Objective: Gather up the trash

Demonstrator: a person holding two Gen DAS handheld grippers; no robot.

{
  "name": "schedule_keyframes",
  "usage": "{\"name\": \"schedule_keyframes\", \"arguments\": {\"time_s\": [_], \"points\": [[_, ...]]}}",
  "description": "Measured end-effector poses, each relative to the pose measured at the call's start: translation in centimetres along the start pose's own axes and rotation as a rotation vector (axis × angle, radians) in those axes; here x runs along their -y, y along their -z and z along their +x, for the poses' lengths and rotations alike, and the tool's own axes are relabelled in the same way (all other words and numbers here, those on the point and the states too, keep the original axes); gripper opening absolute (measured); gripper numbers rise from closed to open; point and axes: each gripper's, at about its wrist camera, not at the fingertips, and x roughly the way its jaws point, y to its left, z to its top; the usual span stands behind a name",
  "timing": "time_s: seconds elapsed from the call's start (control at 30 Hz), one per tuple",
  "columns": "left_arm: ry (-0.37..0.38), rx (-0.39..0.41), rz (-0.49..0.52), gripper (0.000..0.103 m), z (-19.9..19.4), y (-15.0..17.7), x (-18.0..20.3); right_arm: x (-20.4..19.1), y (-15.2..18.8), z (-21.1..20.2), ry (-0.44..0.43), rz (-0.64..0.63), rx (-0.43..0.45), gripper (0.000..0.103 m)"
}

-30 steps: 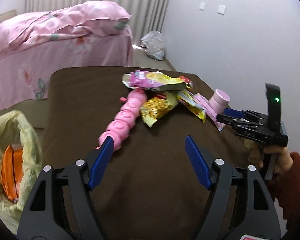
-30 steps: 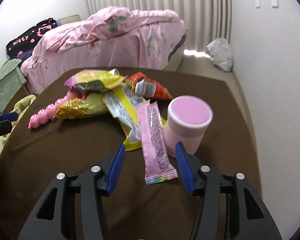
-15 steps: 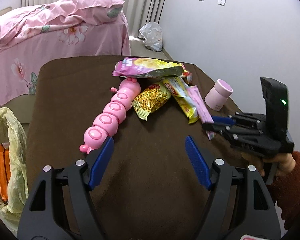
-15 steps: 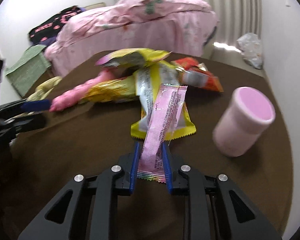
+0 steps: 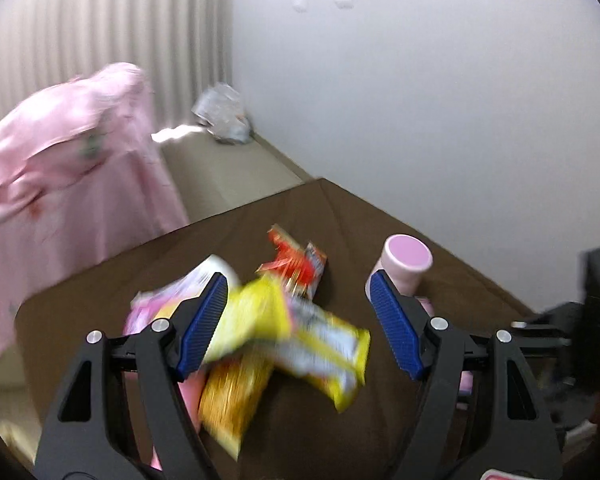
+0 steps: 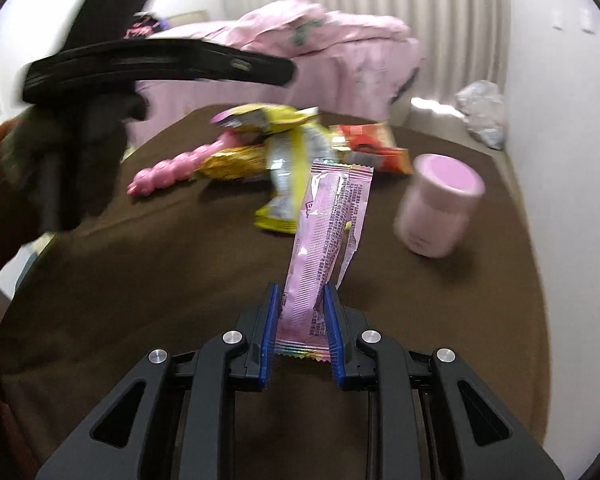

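Observation:
My right gripper [image 6: 300,292] is shut on the lower end of a long pink wrapper [image 6: 332,208], which stands up off the brown table [image 6: 140,300]. Behind it lies a pile: a yellow wrapper [image 6: 288,160], a gold one [image 6: 232,160], a red one [image 6: 368,144] and a pink caterpillar toy [image 6: 168,170]. My left gripper [image 5: 298,280] is open above that pile, with the blurred yellow wrapper [image 5: 320,336] below its jaws and nothing touching them. The gold wrapper [image 5: 232,396] lies under its left finger.
A pink cup [image 6: 440,204] stands to the right of the pile, near the white wall. A bed with a pink cover [image 6: 320,48] is beyond the table. A crumpled plastic bag [image 6: 484,116] lies on the floor by the wall. A hand [image 6: 4,152] holds the left tool.
My right gripper closed on the pink wrapper and raised it off the table. My left gripper swung right, over the pile; the yellow bag at the left has gone from its view.

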Motion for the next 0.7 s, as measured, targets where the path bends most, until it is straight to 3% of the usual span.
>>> {"name": "schedule_keyframes", "arguments": {"time_s": [0.17,0.27,0.43,0.6,0.7], "points": [[-0.042,-0.183,-0.001,0.07,8.2,-2.4,0.1,1.9,1.1,-1.4,0.051,0.083,0.039,0.022],[-0.097,-0.313,-0.012,0.048,11.4,-1.7,0.1,2.0,1.7,-1.7,0.055,0.079,0.042,0.022],[-0.088,-0.264,-0.051,0.046,9.0,0.0,-0.2,2.0,1.8,-1.7,0.045,0.082,0.051,0.022],[-0.078,-0.204,-0.067,0.045,3.6,2.4,0.1,1.8,1.6,-1.8,0.024,0.093,0.063,0.022],[-0.054,-0.196,-0.13,0.045,0.4,4.2,0.0,1.1,1.3,-2.1,0.02,0.078,0.068,0.022]]}}
